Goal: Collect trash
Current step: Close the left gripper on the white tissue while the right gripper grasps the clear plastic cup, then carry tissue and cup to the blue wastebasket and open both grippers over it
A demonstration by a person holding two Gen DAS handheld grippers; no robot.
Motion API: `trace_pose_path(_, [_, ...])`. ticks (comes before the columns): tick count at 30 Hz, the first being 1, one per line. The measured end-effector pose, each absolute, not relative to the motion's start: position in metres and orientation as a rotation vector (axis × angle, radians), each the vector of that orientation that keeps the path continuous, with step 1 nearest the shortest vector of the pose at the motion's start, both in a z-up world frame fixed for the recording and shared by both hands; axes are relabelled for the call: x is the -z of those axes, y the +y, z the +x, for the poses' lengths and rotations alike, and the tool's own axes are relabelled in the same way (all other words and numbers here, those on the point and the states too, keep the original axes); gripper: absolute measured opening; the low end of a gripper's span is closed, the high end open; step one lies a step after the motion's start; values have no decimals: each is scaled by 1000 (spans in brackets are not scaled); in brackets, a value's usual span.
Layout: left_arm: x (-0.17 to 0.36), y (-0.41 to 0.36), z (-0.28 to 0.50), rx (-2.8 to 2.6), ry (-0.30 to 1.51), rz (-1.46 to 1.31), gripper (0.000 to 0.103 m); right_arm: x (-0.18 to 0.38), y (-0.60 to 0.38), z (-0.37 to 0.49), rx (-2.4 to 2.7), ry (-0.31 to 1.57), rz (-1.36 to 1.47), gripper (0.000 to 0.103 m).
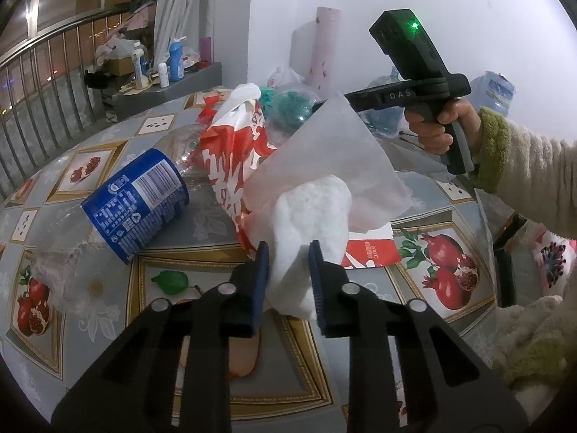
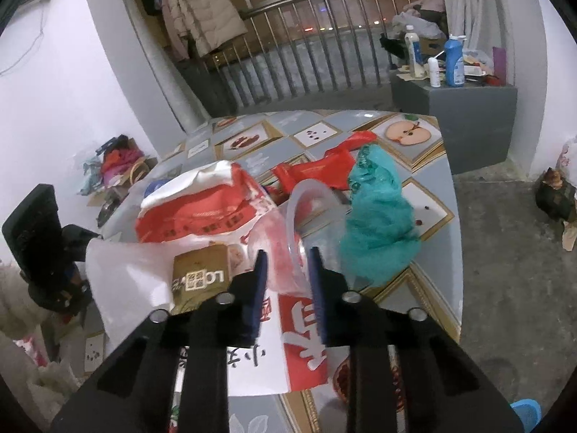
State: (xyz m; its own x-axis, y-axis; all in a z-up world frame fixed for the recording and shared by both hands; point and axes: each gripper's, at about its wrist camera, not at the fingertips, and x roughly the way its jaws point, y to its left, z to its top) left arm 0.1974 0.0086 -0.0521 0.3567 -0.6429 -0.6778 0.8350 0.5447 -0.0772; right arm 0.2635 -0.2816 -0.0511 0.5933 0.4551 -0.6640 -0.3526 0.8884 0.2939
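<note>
My left gripper (image 1: 288,263) is shut on a crumpled white tissue (image 1: 310,216) above the fruit-print table (image 1: 360,342). Behind it lie a white translucent bag (image 1: 339,158), a red-and-white paper bag (image 1: 234,148) and a clear bottle with a blue label (image 1: 140,198) on its side. My right gripper (image 2: 286,270) is shut on the rim of a clear plastic cup (image 2: 288,227). Beside it lie a teal bag (image 2: 378,223), a red plastic bag (image 2: 324,166), the red-and-white bag (image 2: 202,209) and a red-and-white paper box (image 2: 288,353). The right gripper body (image 1: 414,72) shows in the left wrist view.
A grey ledge (image 2: 454,115) with bottles stands past the table's far edge, by a metal railing (image 2: 306,47). Water jugs (image 1: 494,90) and a pink roll (image 1: 324,43) stand against the wall. The table edge (image 2: 454,252) drops to bare concrete floor on the right.
</note>
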Motion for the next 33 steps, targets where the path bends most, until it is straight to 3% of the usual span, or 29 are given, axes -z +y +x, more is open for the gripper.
trace_pose_path(7, [51, 11, 196, 971, 709, 300, 9, 50, -278, 255, -496, 803, 166, 7])
trace_pose_path(14, [50, 14, 191, 982, 696, 299, 3, 45, -277, 247, -510, 782, 194, 6])
trace_pose_path(33, [14, 67, 151, 904, 626, 73, 2, 15, -274, 159, -509, 633, 411, 6])
